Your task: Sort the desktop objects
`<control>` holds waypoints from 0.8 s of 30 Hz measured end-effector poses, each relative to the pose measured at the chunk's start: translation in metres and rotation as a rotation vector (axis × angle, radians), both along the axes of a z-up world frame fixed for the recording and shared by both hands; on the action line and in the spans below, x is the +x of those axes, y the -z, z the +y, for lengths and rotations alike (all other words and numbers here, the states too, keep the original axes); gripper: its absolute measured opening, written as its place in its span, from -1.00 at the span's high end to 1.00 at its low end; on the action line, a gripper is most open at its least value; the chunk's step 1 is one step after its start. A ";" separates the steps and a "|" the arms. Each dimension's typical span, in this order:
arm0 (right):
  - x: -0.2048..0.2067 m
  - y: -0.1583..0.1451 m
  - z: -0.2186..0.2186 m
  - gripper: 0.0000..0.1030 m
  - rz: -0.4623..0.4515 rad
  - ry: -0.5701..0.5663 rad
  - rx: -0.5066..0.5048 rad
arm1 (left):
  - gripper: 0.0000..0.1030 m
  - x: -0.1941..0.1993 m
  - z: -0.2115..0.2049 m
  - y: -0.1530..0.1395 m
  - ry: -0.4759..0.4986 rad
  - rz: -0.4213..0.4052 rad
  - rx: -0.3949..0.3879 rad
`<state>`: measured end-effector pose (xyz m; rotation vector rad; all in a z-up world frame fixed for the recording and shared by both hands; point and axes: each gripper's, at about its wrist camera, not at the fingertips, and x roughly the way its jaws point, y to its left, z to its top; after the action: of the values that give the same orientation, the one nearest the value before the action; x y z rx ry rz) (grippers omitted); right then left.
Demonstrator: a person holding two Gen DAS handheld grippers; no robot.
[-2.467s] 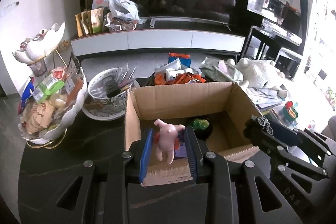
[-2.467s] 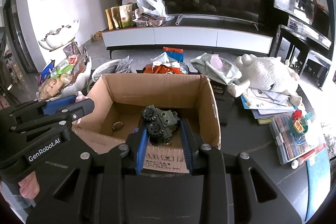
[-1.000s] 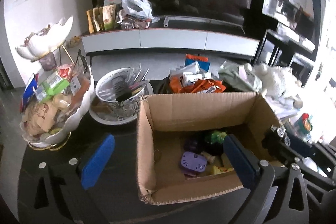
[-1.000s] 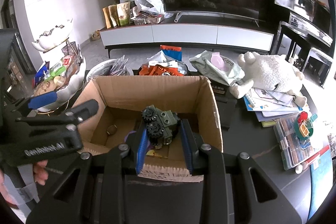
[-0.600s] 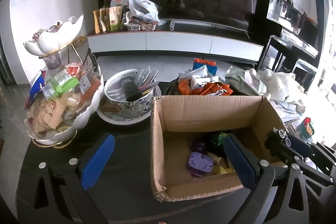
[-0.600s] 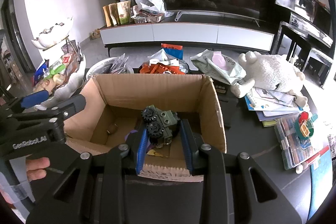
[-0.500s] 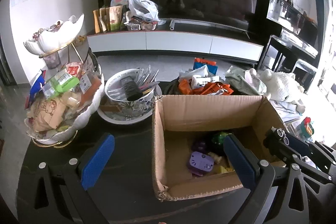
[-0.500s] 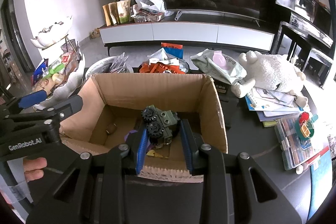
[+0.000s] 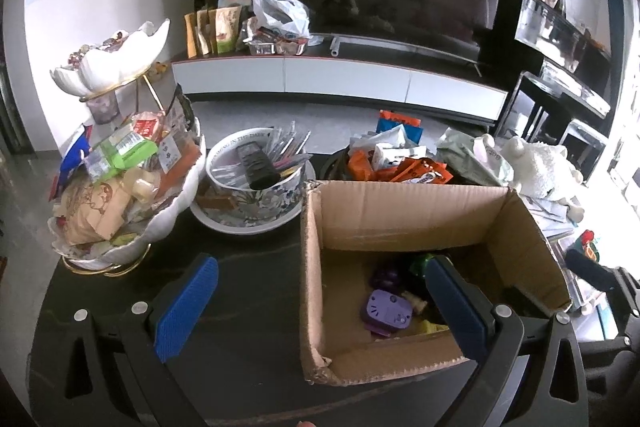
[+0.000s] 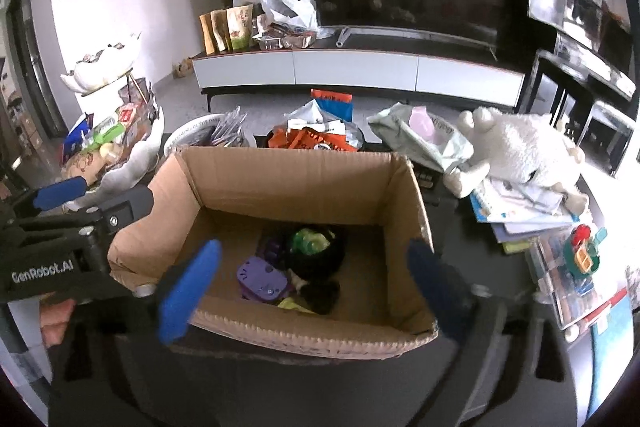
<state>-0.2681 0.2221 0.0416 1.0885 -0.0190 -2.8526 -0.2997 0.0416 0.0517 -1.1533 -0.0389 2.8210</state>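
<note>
An open cardboard box (image 10: 296, 183) stands on the dark table. In it lie a purple toy (image 10: 262, 279), a black round thing with a green top (image 10: 314, 247) and a dark toy vehicle (image 10: 320, 297). My right gripper (image 10: 312, 267) hangs over the box's near edge. Its jaws are opening wide and blurred, with nothing pressed between the blue pads (image 10: 188, 287). The left gripper (image 9: 320, 283) is open and empty, straddling the box's (image 9: 400, 223) left wall, with the purple toy (image 9: 386, 311) below it. From the right wrist the left gripper (image 10: 96, 203) shows at the box's left side.
A tiered white dish of snacks (image 9: 120, 195) and a bowl of pens with a remote (image 9: 256, 179) stand left of the box. Snack packets (image 9: 400, 163) lie behind it. A white plush (image 10: 520, 147), stacked books and a clear organiser (image 10: 576, 267) crowd the right.
The right gripper was shut on the dark toy vehicle; its jaws have sprung apart and the vehicle lies in the box. Earlier the left gripper let go of a pink figure and stays open.
</note>
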 end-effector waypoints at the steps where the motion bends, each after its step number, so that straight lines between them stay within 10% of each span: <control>1: 0.000 0.000 -0.001 -0.98 -0.001 -0.002 0.005 | -0.99 0.000 0.000 0.000 -0.001 0.003 -0.002; 24: 0.026 -0.013 0.004 -0.98 0.052 0.032 -0.019 | -0.99 0.020 0.002 -0.009 0.022 0.020 -0.015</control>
<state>-0.2421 0.2257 0.0547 1.0190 -0.0604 -2.9022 -0.2798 0.0439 0.0609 -1.1212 -0.0039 2.8182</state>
